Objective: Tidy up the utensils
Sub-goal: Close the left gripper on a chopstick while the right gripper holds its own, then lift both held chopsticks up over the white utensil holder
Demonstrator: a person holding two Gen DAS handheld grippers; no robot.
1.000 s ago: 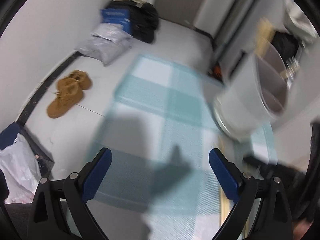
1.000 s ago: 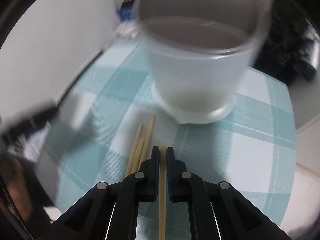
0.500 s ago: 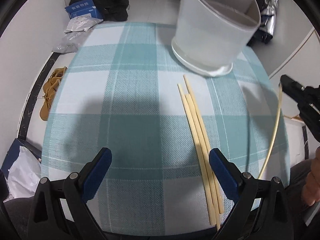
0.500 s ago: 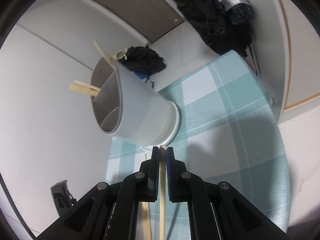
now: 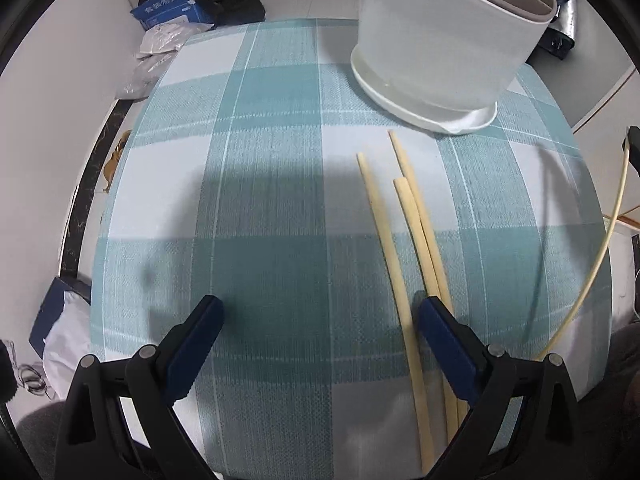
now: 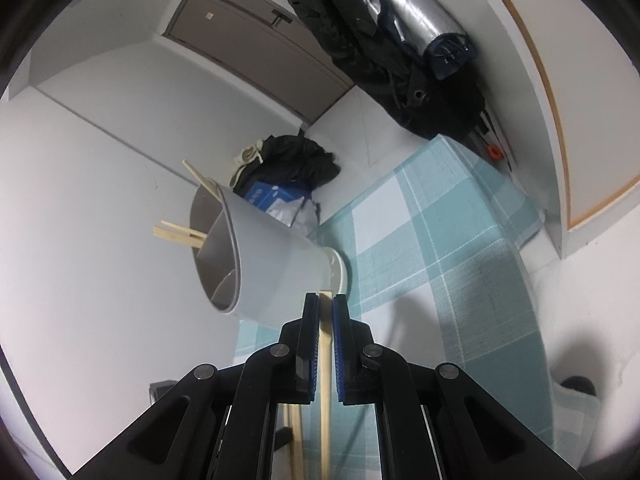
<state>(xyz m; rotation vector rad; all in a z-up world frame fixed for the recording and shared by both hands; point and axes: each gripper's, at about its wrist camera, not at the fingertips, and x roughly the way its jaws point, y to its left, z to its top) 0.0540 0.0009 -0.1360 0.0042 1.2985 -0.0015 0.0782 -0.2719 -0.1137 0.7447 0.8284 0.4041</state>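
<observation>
Right now: one chopstick lifted, not yet in the holder.
Right gripper (image 6: 326, 300): my jaws are clamped on a single pale chopstick (image 6: 325, 360) — it runs back between the pads toward me.
Left gripper (image 5: 320, 332): jaws wide apart, holding nothing, hovering above the near part of the checked tablecloth (image 5: 260, 200).
Holder (image 5: 448, 36): white, divided cup at the far right of the cloth; chopsticks already stick out of it.
Loose chopsticks (image 5: 404, 240): three slim, pale sticks lying side by side, just near of the holder.
Next, I judge: tip the held stick upright and lower it into a compartment — the opening is narrow, so aim matters.
</observation>
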